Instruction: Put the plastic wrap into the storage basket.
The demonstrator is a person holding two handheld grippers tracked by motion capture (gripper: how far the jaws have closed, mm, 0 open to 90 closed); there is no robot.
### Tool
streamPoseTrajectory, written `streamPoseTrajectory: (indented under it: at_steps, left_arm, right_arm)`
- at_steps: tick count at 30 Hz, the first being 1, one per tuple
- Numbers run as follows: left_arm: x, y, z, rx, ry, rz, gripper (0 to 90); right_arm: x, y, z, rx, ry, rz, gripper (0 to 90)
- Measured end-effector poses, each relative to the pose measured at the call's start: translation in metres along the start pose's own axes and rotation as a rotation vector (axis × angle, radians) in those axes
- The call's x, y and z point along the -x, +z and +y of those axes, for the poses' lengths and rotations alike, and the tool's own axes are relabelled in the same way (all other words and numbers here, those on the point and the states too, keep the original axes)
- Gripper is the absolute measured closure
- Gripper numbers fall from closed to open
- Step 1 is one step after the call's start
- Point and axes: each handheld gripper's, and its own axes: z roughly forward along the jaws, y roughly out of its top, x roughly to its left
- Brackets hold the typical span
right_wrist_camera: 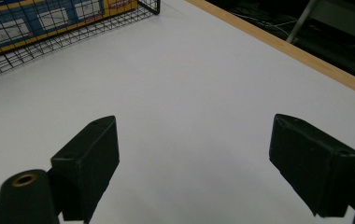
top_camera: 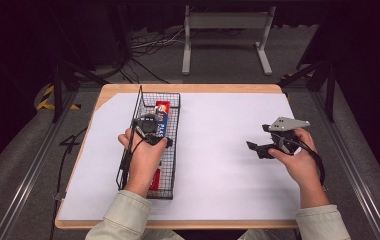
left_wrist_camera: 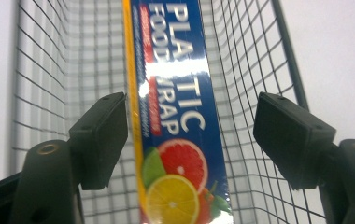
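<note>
Long glossy wrap box (left_wrist_camera: 178,116), wire basket (left_wrist_camera: 255,65)

A long, narrow blue cardboard box of plastic food wrap (left_wrist_camera: 180,116) lies flat, lengthwise, on the floor of a black wire mesh basket (top_camera: 170,150). Its upper face bears white lettering, a yellow strip along one long edge, a red band, and printed citrus slices at one end. The basket, rectangular with upright walls, rests on the white-covered table (top_camera: 228,165), left of centre, long axis running away from the person.
</note>
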Motion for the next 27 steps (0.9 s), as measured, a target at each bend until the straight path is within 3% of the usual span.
streamPoseTrajectory:
  at_steps: [3, 14, 20, 22, 27]
  left_arm:
    - [-0.003, -0.006, 0.005, 0.027, -0.009, -0.009, 28.2]
    - [-0.017, -0.010, 0.034, -0.025, -0.017, -0.013, 28.2]
    - [-0.025, -0.017, 0.047, -0.002, 0.052, -0.125, 27.4]
    - [-0.030, -0.020, 0.051, 0.015, 0.097, -0.149, 27.3]
    - [-0.048, -0.025, 0.055, 0.048, 0.165, -0.181, 27.3]
  right_arm:
    - [0.001, 0.001, -0.001, -0.005, 0.002, -0.001, 16.2]
    - [0.003, 0.003, -0.003, -0.009, 0.009, 0.004, 16.2]
    - [0.006, 0.004, -0.005, -0.014, 0.013, 0.003, 16.2]
    - [0.006, 0.004, -0.005, -0.013, 0.016, 0.006, 16.2]
    - [0.006, 0.007, -0.007, -0.022, 0.010, 0.008, 16.2]
